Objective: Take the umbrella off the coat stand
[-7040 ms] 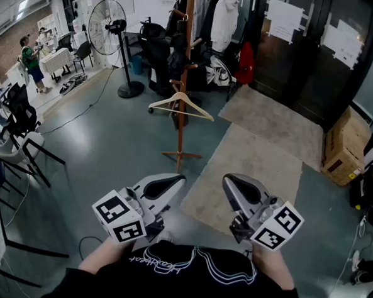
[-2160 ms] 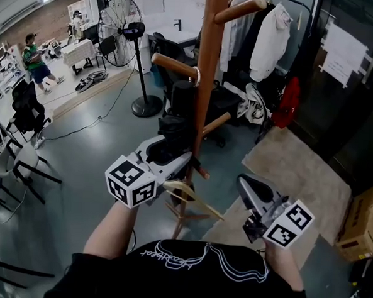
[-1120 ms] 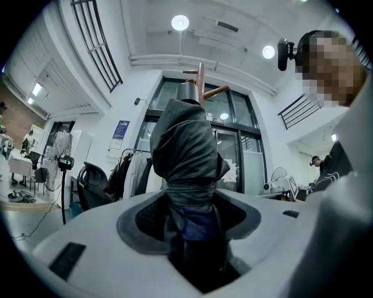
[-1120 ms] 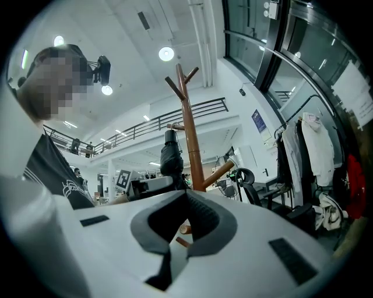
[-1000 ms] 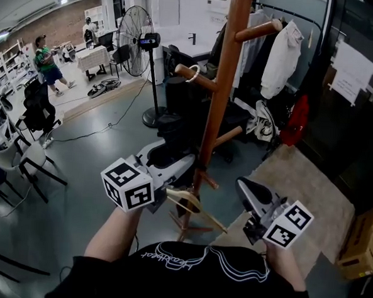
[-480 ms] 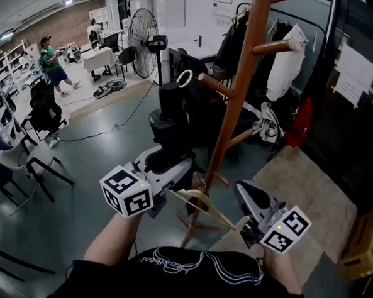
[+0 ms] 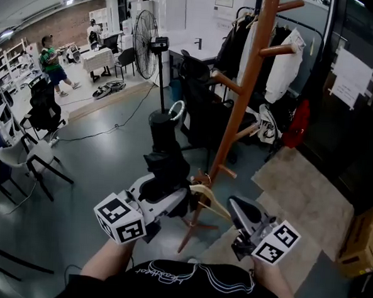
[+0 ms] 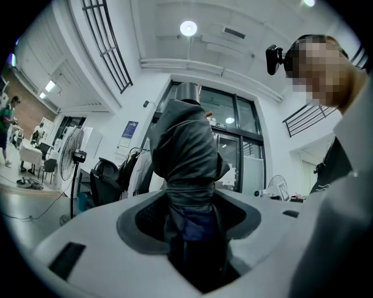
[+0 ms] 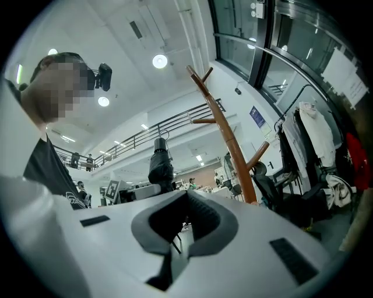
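Note:
A folded black umbrella (image 7: 164, 156) stands upright in my left gripper (image 7: 166, 197), which is shut on its lower part. Its white wrist loop (image 7: 176, 109) hangs free at the top, left of the brown wooden coat stand (image 7: 243, 98) and off its pegs. In the left gripper view the umbrella (image 8: 186, 157) fills the gap between the jaws of the left gripper (image 8: 190, 206). My right gripper (image 7: 240, 213) is shut and holds nothing, low and right of the stand's post. From the right gripper view I see the umbrella (image 9: 160, 166) and the stand (image 9: 224, 131) beyond the gripper (image 9: 186, 198).
A wooden hanger (image 7: 210, 201) hangs on a low peg between the grippers. A pedestal fan (image 7: 146, 36) stands behind, a clothes rack (image 7: 268, 49) with coats at the back right. Chairs (image 7: 38, 155) are at the left, a rug (image 7: 304, 190) and a cardboard box (image 7: 364, 238) at the right.
The umbrella's loop has slid off the peg's end. My left gripper has carried the umbrella left and down, away from the stand. The right gripper has drifted slightly left.

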Demonstrator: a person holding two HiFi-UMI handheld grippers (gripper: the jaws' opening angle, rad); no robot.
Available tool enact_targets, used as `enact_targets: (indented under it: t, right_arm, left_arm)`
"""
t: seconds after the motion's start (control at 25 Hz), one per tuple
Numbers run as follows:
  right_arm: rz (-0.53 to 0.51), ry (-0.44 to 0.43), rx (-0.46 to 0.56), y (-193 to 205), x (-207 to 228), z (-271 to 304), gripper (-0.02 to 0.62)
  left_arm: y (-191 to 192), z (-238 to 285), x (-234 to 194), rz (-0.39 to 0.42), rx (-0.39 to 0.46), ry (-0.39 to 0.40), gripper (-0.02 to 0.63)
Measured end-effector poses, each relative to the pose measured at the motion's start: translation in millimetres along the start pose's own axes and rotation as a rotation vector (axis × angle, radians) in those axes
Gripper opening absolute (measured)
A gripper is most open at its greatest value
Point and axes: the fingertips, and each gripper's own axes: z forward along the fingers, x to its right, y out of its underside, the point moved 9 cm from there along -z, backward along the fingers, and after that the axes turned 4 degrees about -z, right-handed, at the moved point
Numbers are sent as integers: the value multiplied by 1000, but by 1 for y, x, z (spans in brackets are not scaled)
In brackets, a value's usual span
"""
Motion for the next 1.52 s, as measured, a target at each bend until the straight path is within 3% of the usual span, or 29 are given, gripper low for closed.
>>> enact_targets:
  t: [0.64, 1.16, 1.52]
  right_arm:
    - [49, 76, 18, 30, -80, -45, -6]
    - [9, 79, 47, 17, -99, -56, -5]
    - [13, 89, 47, 15, -89, -57, -5]
  left_arm:
    - [56, -67, 65, -83, -88, 87, 225]
    - [58, -77, 87, -66, -106, 111, 225]
    - [58, -69, 82, -65, -100, 101, 225]
